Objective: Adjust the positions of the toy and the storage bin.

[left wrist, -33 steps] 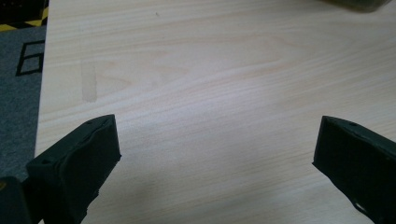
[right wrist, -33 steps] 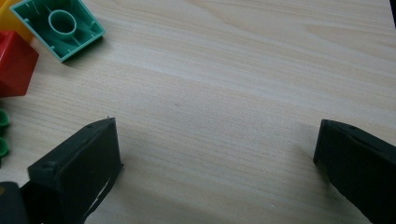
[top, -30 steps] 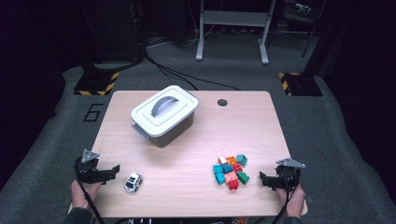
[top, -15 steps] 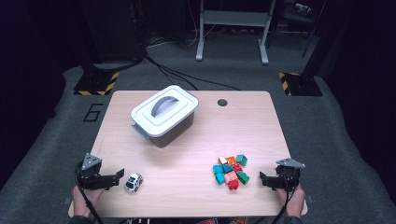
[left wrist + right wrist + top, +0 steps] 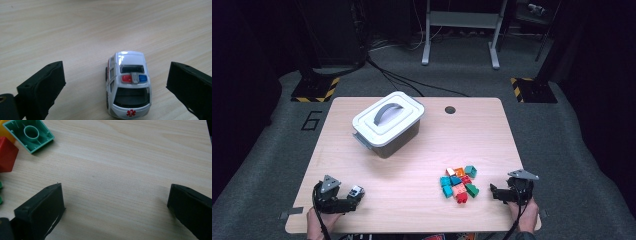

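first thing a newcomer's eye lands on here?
Probably the white toy ambulance, sitting on the table between the open jaws of the left gripper at the near left corner. Next, the bright heap of toy bricks near the right gripper, which is open over bare wood. The lidded grey box stands farther back, left of centre.

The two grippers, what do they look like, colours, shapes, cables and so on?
Both are black handheld tools. The left gripper and the right gripper each carry a grey three-cornered plate on top and trail a black cable toward the person. In the gripper views, each has two blocky matte black jaws with squared tips. No sleeves are visible.
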`<control>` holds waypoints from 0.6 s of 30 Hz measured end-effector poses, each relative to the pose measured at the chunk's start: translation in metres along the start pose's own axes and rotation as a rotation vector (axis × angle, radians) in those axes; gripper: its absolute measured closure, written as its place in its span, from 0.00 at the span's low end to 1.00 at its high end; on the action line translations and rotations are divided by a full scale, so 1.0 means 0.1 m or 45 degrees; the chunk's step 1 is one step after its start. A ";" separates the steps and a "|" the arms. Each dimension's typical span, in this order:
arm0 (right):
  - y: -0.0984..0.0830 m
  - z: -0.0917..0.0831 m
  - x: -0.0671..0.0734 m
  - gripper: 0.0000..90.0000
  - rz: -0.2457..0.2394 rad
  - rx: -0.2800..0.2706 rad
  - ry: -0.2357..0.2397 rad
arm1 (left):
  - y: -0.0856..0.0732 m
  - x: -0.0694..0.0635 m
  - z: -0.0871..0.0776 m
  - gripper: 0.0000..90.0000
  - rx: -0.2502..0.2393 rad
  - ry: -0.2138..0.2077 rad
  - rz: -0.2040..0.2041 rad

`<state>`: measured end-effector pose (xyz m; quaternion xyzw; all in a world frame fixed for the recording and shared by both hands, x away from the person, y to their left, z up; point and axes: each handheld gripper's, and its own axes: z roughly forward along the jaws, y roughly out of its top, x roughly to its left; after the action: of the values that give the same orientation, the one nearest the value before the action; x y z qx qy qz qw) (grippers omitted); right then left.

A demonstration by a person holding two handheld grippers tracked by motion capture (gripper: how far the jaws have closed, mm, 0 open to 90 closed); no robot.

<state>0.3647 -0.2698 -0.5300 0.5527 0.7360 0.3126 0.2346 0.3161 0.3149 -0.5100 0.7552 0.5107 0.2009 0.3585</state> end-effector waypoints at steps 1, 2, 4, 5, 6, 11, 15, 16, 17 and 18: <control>0.00 0.00 0.00 0.00 0.000 0.000 0.000 | -0.02 0.00 0.01 0.04 0.013 -0.001 0.001; 0.00 0.00 0.00 0.00 0.000 0.000 0.000 | -0.05 -0.01 0.03 0.06 0.007 0.004 -0.006; 0.00 0.00 0.00 0.00 0.000 0.000 0.000 | -0.08 -0.02 0.05 0.11 0.015 0.010 0.007; 0.00 0.00 0.00 0.00 0.000 0.000 0.000 | -0.08 -0.03 0.06 0.14 0.011 0.009 0.000; 0.00 0.00 0.00 0.00 0.001 0.000 0.000 | -0.09 -0.04 0.06 0.17 0.011 0.015 0.006; 0.00 0.00 0.00 0.00 0.001 0.000 -0.001 | -0.07 -0.07 0.09 0.27 0.032 0.016 0.030; 0.00 0.00 0.00 0.00 0.007 -0.001 0.000 | -0.09 -0.10 0.12 0.39 0.041 0.019 0.028; 0.00 0.00 0.00 0.01 0.010 0.001 -0.001 | -0.09 -0.10 0.12 0.41 0.032 0.026 0.033; 0.00 0.00 0.00 0.01 0.009 0.000 -0.001 | -0.09 -0.11 0.12 0.46 0.028 0.024 0.030; 0.00 0.00 0.00 0.01 0.009 0.000 -0.001 | -0.09 -0.13 0.11 0.49 0.036 0.014 0.042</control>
<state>0.3643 -0.2696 -0.5298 0.5556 0.7339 0.3131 0.2338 0.3132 0.3015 -0.5230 0.7674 0.5030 0.2037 0.3415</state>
